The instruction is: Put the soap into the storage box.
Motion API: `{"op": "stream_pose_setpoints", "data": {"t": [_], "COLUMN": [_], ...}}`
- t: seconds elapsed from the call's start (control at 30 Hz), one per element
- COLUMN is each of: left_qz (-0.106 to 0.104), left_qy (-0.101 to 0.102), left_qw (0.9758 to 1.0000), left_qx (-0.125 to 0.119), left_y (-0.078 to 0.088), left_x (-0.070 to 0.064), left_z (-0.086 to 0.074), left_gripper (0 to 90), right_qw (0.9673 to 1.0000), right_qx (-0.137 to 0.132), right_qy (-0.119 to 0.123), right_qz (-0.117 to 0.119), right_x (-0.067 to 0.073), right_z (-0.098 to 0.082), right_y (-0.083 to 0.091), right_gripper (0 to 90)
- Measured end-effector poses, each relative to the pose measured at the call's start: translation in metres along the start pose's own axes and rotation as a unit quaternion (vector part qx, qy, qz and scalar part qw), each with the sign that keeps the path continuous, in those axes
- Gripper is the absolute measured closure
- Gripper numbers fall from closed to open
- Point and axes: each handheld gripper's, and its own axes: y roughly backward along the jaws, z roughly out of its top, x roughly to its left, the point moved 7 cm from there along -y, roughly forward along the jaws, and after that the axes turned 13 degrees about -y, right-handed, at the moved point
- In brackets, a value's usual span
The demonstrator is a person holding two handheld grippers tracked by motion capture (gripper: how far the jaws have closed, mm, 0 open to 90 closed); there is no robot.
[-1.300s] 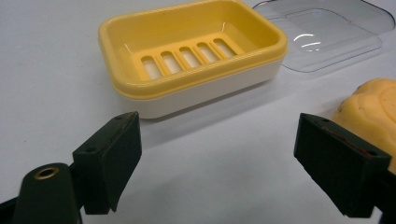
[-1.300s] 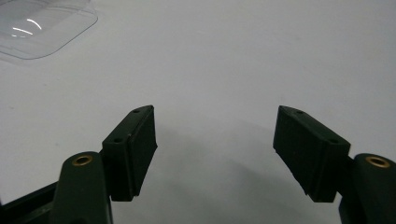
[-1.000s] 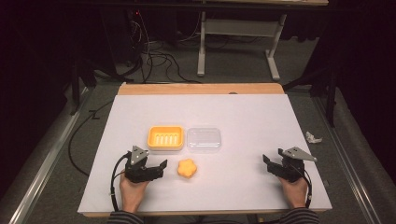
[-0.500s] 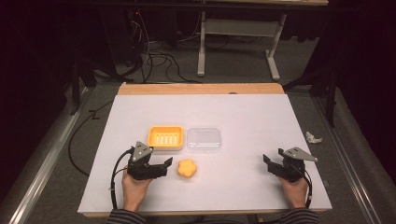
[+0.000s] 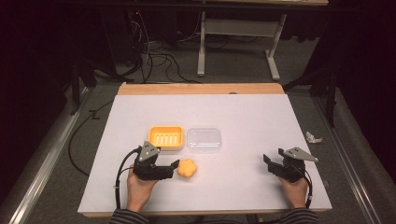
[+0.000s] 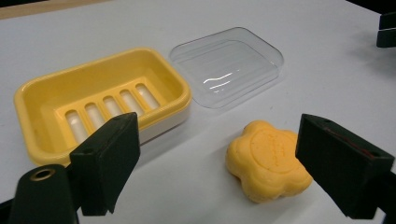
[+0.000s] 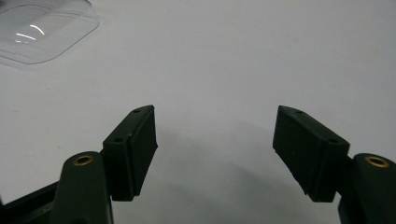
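A flower-shaped orange soap (image 5: 187, 168) (image 6: 267, 160) lies on the white table, in front of a yellow soap dish (image 5: 166, 137) (image 6: 98, 102) with a slotted insert. A clear plastic lid (image 5: 204, 139) (image 6: 228, 65) (image 7: 39, 28) lies just right of the dish. My left gripper (image 5: 172, 169) (image 6: 224, 168) is open, low over the table, its jaws spread just short of the soap, the right jaw beside it. My right gripper (image 5: 270, 163) (image 7: 215, 149) rests open near the table's front right with nothing between its jaws.
The white table (image 5: 243, 116) has a wooden strip along its far edge. A crumpled bit of paper (image 5: 314, 137) lies on the floor off the right side. Cables and desk legs (image 5: 201, 42) stand beyond the table.
My left gripper has crept to the right, closing in on the soap. The right gripper has stayed put.
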Motion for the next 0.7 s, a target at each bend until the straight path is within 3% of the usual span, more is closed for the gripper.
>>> {"op": "stream_pose_setpoints", "data": {"t": [0.47, 0.7], "left_qz": [-0.024, -0.037], "left_qy": [-0.019, -0.021], "left_qw": [0.9995, 0.9986], "left_qx": [0.01, 0.033], "left_y": [-0.014, -0.024], "left_x": [-0.023, -0.031], "left_z": [0.009, 0.009], "left_gripper": [12.2, 10.4], "right_qw": [1.0, 1.0], "right_qx": [0.0, -0.002], "right_qy": [0.003, 0.0], "right_qz": [0.0, 0.002], "right_x": [0.0, 0.0], "right_z": [0.0, 0.0], "right_y": [0.0, 0.001], "right_gripper": [30.7, 30.6]}}
